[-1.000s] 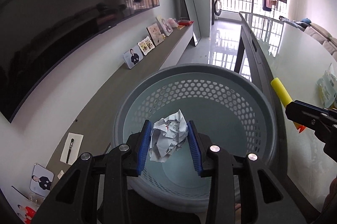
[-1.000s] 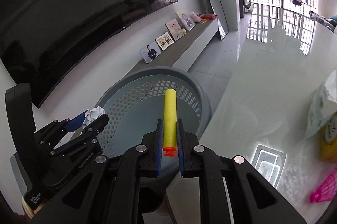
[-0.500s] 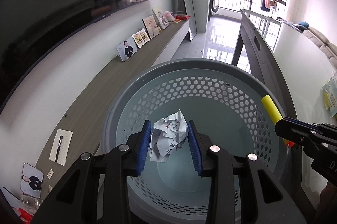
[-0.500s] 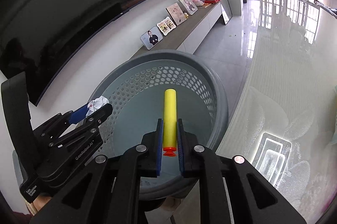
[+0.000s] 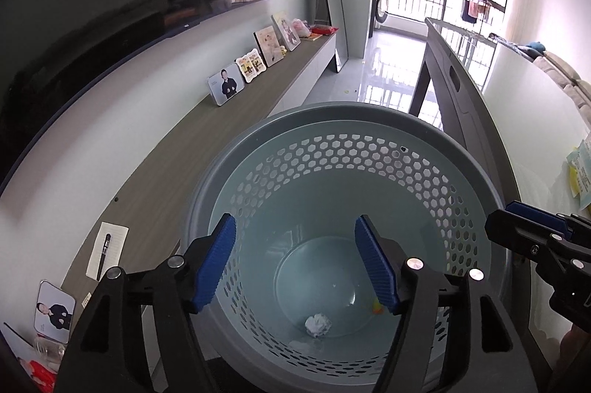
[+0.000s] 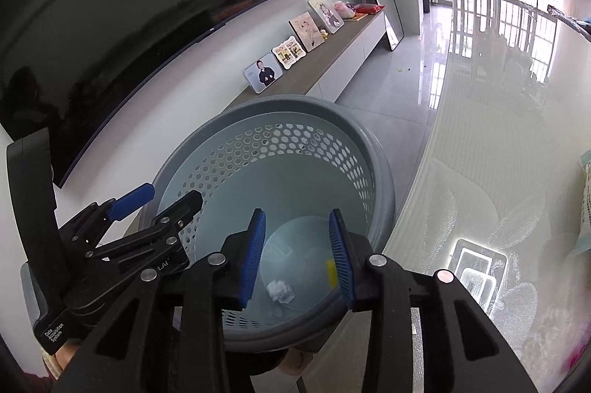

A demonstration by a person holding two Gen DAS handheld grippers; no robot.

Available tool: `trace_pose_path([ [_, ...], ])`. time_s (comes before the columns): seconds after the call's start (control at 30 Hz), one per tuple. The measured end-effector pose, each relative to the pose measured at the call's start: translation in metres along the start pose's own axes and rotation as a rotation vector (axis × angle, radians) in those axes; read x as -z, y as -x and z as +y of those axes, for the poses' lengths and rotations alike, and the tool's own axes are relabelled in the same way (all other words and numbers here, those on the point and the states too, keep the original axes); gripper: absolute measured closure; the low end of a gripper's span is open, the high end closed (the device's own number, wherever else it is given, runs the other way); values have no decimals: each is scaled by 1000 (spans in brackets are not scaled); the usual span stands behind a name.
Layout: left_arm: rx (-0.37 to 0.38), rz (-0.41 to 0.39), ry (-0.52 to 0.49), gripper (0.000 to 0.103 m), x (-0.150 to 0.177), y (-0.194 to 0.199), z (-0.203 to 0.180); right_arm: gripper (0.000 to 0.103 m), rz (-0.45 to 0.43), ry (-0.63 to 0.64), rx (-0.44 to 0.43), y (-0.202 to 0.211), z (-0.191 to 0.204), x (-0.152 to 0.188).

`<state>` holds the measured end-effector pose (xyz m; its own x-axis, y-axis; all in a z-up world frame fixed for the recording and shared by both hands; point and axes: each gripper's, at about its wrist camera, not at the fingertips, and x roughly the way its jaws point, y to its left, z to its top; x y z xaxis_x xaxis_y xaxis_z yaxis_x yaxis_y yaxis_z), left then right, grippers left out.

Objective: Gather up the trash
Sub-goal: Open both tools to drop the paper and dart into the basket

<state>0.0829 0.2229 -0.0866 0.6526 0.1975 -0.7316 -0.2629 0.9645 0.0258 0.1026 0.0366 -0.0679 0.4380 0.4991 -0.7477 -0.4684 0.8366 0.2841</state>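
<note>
Two claws hang over a grey perforated basket (image 5: pixel 343 142), both with jaws opening and nothing between the pads. Left claw (image 5: pixel 295 263), lower centre of the left view: the crumpled paper ball (image 5: pixel 317 324) lies loose on the basket floor, below and between its blue pads. Right claw (image 6: pixel 297 258), lower centre of the right view: the yellow foam dart (image 6: pixel 331 273) lies on the basket floor just beside its right pad, with the paper ball lower left of it.

Left claw (image 5: pixel 295 260) opening, empty; right claw (image 6: pixel 297 254) opening, apparently empty; both angled down.
</note>
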Motion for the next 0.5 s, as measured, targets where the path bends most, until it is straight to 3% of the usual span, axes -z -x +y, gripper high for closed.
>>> trace_pose_path([
  [0.5, -31, -7, -4, 28, 4, 0, 2, 63, -5, -2, 6, 3, -3, 1],
])
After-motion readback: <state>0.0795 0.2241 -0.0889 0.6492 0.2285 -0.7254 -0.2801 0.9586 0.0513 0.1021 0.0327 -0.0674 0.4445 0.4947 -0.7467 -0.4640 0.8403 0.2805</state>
